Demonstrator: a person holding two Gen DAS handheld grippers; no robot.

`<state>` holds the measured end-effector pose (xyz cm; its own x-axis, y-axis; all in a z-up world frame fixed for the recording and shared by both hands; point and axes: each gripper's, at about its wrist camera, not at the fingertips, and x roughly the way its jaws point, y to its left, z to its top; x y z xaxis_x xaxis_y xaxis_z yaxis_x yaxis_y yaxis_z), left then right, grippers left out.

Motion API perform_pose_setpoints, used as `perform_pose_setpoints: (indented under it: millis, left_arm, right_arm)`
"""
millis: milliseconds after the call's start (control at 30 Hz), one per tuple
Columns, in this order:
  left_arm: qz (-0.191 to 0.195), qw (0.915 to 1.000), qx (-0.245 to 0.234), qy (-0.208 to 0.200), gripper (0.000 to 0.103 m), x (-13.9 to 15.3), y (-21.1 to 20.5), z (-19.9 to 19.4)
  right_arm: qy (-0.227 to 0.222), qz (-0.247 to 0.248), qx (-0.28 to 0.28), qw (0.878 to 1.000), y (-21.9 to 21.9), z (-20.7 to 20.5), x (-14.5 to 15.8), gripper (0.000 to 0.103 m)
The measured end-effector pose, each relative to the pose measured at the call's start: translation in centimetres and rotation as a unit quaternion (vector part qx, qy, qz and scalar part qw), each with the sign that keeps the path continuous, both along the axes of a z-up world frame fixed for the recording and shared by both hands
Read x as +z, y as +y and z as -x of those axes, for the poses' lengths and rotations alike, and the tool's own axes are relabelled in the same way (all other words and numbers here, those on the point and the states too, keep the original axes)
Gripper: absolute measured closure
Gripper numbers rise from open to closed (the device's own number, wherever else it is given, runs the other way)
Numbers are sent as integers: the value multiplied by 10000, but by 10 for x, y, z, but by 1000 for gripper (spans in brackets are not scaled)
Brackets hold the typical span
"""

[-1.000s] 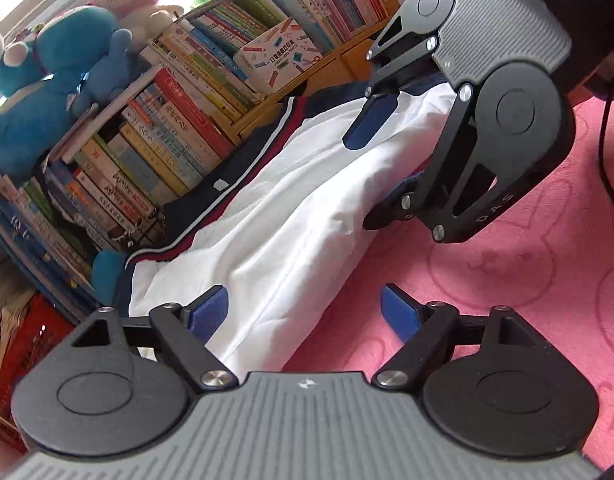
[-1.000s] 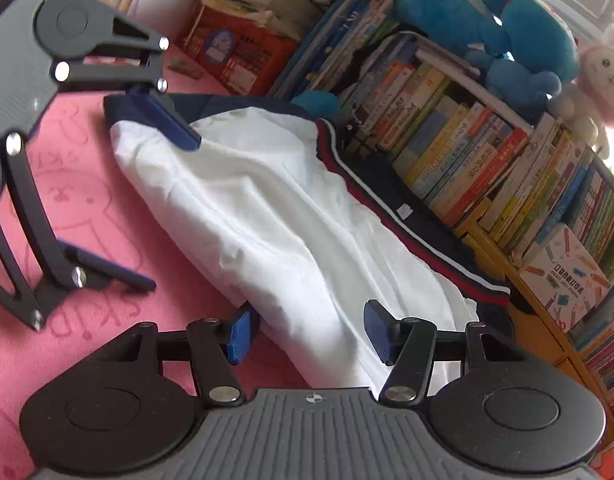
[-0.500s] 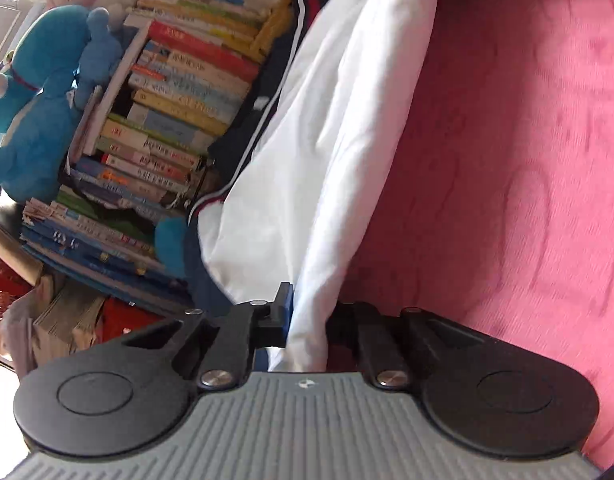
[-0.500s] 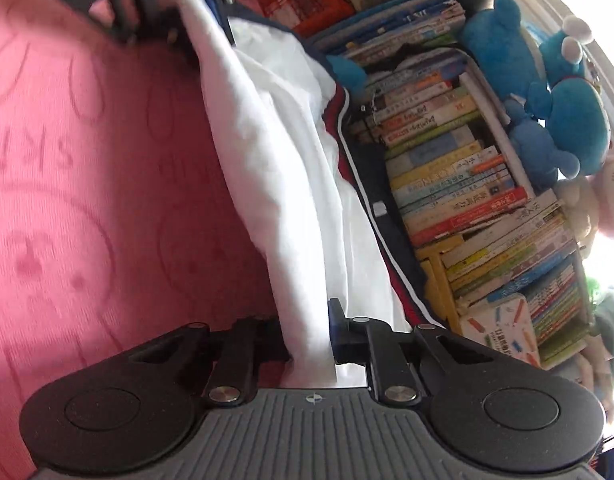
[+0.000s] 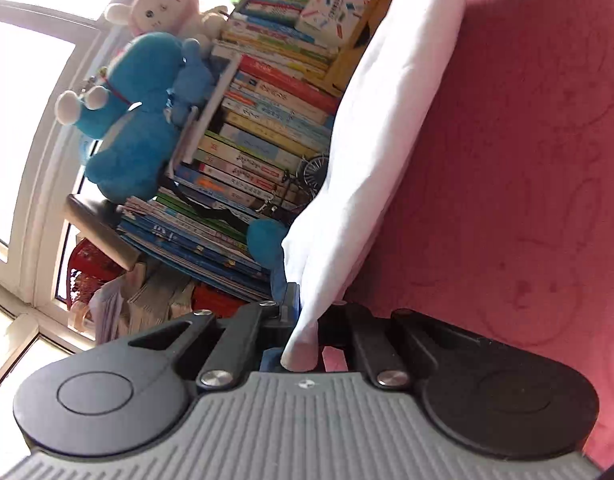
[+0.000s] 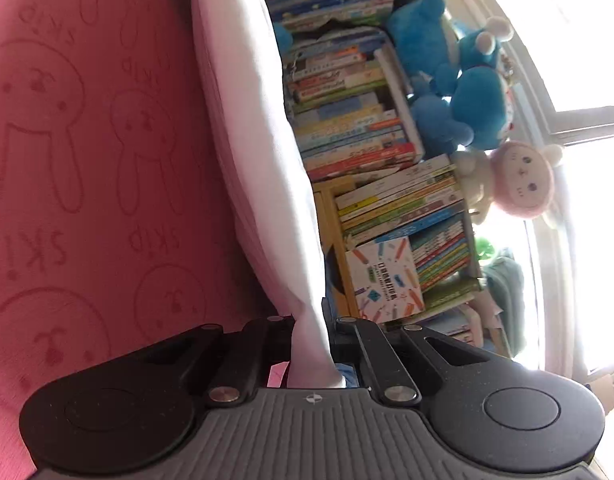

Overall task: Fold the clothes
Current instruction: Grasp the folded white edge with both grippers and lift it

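Daylight pours in through the white-framed window (image 5: pixel 23 128), which is blown out to flat glare in both views, hardest along the right edge of the right wrist view (image 6: pixel 587 40). The pink plush doll with a white face (image 6: pixel 523 184) is washed pale by it. The pink rabbit-patterned blanket (image 5: pixel 527 160) lies dimmer, with a soft shadow across its top corner. Fisheye bending curves the window frame and the stacked colourful books (image 5: pixel 267 120). Fine print is slightly soft.

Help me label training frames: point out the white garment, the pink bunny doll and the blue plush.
white garment (image 5: pixel 383 128), left wrist view, mid-fabric.
pink bunny doll (image 6: pixel 521 178), right wrist view, face.
blue plush (image 5: pixel 139 120), left wrist view, body.
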<state>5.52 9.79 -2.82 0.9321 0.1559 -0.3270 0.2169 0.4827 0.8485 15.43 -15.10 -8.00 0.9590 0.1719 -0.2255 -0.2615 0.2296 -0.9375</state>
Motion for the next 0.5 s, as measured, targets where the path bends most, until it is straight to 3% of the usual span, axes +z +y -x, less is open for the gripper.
perform_pose_setpoints:
  millis: [100,200,333,500]
  left_arm:
    - [259,9993,-119,239,97,-1,-2,52]
    - [79,9972,-246,696,95,-29,-5,90]
    - [-151,9961,-66,867,95,-59,-5,115]
    - [-47,9954,244,929,85,-56,12,123]
  right_arm:
    - [177,-275,84,9994,-22,55,19,97]
    - [501,-450,24,9977,-41,106,15,97]
    - [1105,-417,-305,9925,-57,156,-23,94]
    - [1016,-614,-657,9908,-79,176,-36,87]
